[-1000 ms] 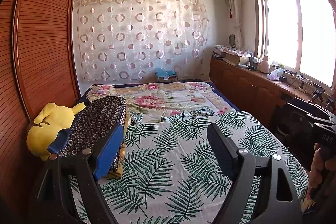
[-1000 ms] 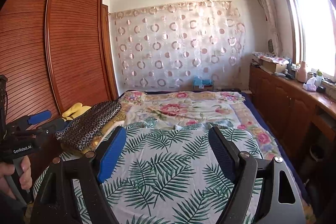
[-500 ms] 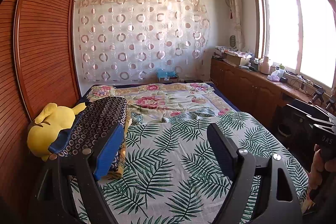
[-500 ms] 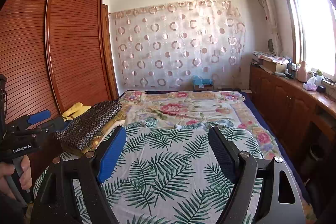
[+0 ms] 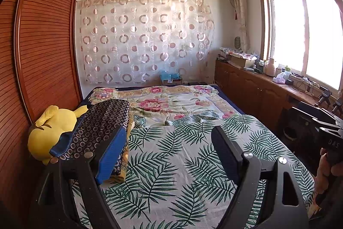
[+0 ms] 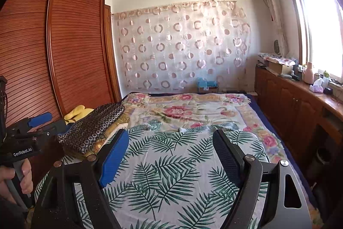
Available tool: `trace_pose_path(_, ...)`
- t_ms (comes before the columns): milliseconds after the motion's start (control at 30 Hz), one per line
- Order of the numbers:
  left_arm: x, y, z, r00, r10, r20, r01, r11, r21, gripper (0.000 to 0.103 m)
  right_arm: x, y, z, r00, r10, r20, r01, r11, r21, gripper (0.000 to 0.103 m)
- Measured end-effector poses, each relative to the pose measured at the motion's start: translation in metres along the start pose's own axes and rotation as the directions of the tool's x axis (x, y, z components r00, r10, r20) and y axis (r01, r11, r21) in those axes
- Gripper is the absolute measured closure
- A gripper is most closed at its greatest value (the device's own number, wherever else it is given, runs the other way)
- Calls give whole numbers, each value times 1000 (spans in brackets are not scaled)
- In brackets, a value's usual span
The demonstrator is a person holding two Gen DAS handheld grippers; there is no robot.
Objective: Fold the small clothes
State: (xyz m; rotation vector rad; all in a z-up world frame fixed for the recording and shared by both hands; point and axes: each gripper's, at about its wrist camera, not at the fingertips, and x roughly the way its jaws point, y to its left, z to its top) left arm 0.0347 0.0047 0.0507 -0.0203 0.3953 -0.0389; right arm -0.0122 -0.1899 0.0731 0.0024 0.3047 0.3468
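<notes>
Left wrist view, left to right. Brown louvred wooden wardrobe door [image 5: 42, 53] along the left edge. At its foot a yellow plush toy [image 5: 53, 130] lies at the bed's left side, touching a folded dark fabric with a small white ring pattern [image 5: 103, 126], which sits on a yellow-edged cloth underneath. Whether this stack is the small clothes to be folded cannot be told.

Left gripper [image 5: 167, 143]: jaws wide apart, blue pad on the left finger, black pad on the right, nothing between them; it hangs above the white bedsheet printed with green palm leaves [image 5: 171, 164]. The blue pad overlaps the ring-pattern fabric in the picture; contact cannot be told.

Beyond the leaf sheet, a cream floral quilt with pink flowers [image 5: 167, 102] covers the far half of the bed. Sheer curtain with ring motifs [image 5: 145, 40] on the back wall. Low wooden cabinet [image 5: 253, 89] under the bright window on the right.

Right wrist view: a hand [image 6: 12, 177] grips the left gripper's handle at the far left. Right gripper [image 6: 171, 147]: jaws equally wide, empty, over the leaf sheet
</notes>
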Motion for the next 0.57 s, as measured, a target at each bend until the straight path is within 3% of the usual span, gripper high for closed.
trace_pose_path(567, 0, 0, -1, 1000, 1, 0, -1, 1000, 0, 21, 1, -2, 0, 1000, 5, -1, -5, 1000, 0, 21)
